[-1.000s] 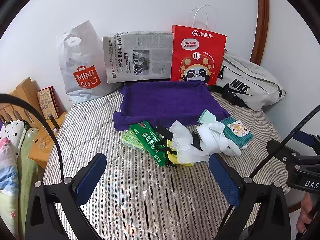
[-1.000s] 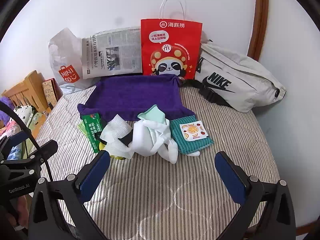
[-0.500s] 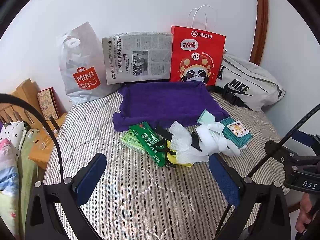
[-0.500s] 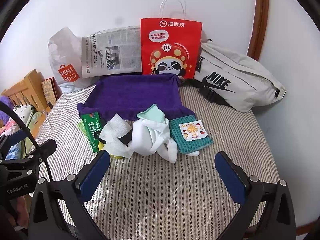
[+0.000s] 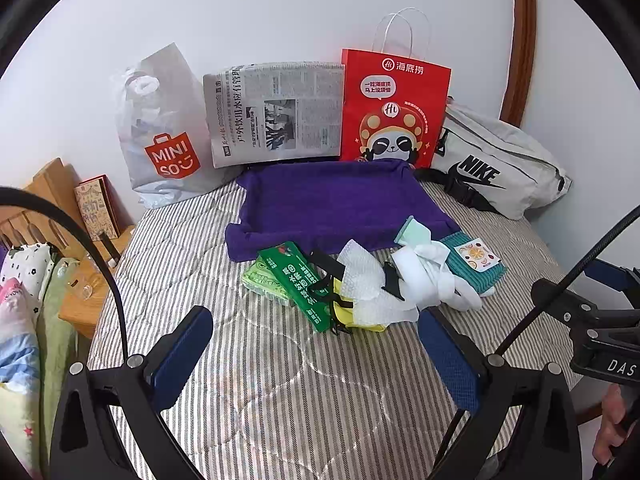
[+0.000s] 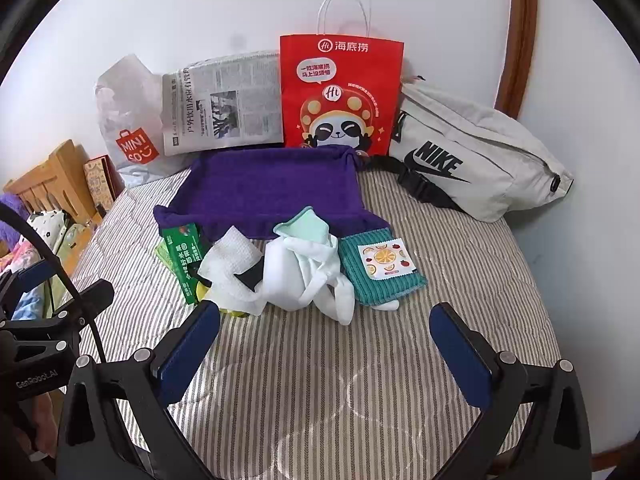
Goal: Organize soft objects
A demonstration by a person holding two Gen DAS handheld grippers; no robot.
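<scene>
A purple towel tray lies on the striped bed. In front of it sits a heap of soft things: a green packet, a white dimpled cloth, a white garment, a mint cloth and a teal knitted cloth with a fruit label. My left gripper is open and empty, short of the heap. My right gripper is also open and empty, just before the white garment.
Against the wall stand a white MINISO bag, a folded newspaper, a red paper bag and a grey Nike bag. A wooden headboard and a book are at left, bedding below them.
Both views have barely shifted; the left gripper has eased slightly toward the heap. Nothing was grasped or moved.
</scene>
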